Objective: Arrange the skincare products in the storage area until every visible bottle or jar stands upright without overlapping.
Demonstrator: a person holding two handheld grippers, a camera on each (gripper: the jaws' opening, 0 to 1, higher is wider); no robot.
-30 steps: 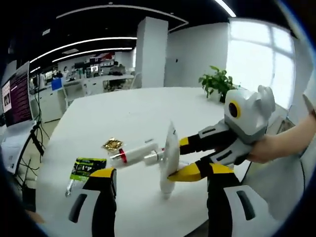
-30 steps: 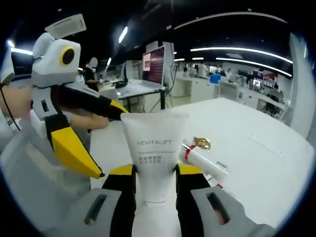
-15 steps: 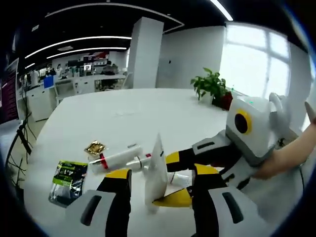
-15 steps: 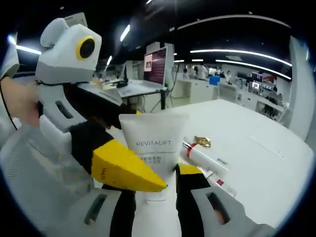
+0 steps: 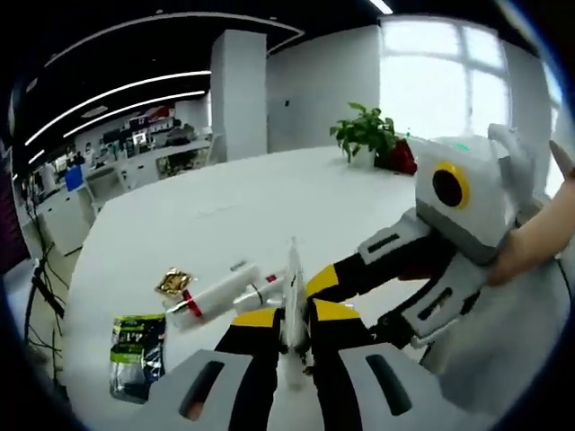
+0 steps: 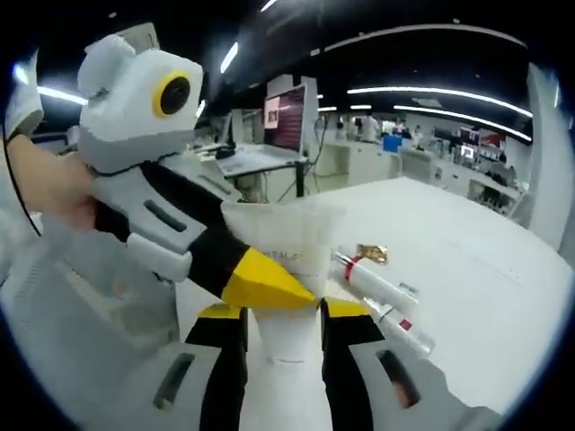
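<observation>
Yellow-tipped jaws of the left gripper (image 5: 294,346) sit nearly closed around the thin edge of a white tube (image 5: 293,310), which stands upright between them over the white table (image 5: 225,215). In the right gripper view the same tube (image 6: 289,346) faces flat-on, and the right gripper (image 6: 280,355) has it clamped from both sides low down, so both tools have hold of it at once. The left gripper (image 6: 260,280) crosses in from the left there, angled down, with a bare hand (image 6: 49,184) wrapped behind its body. In the left gripper view the right gripper (image 5: 350,274) reaches in from the right, held by a hand (image 5: 539,238) at the edge. Just beyond the tube, a red-banded white bottle (image 5: 216,294) lies on its side, near a small gold packet (image 5: 175,282) and a green sachet (image 5: 135,352).
</observation>
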